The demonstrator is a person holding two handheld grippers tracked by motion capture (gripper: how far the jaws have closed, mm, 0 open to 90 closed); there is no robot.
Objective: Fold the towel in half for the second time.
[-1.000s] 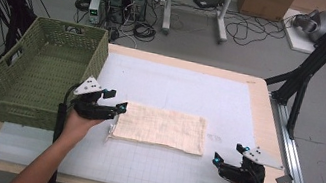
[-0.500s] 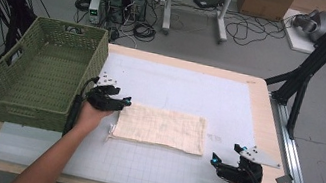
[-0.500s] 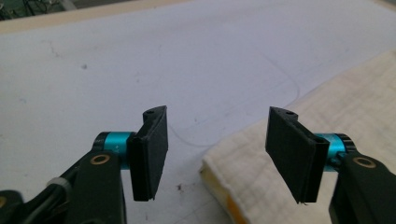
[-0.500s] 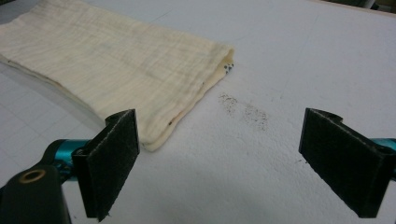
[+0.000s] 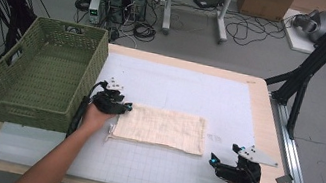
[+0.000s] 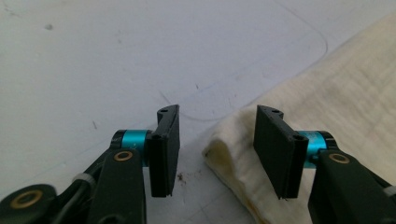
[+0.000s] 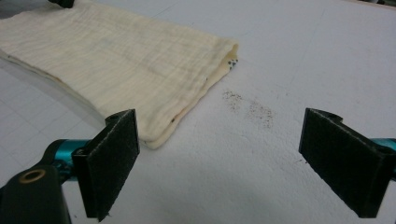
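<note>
- Left gripper, left of centre in the high view, sits at the folded cloth's upper left corner; its jaws have just been closing and now stand half apart.
- Left gripper view: a raised fold of the cloth lies between the jaws, nearer the right one; pads not pressing it that I can see.
- Green basket stands just left of that hand, its near wall close to the wrist; tight room on that side.
- Right gripper, lower right of the high view, jaws wide, nothing between them, near the cloth's lower right corner but clear of it.
- White mat lies bare above the cloth up to the table's far edge.
- Right gripper view: cloth edge upper left, open mat right.
</note>
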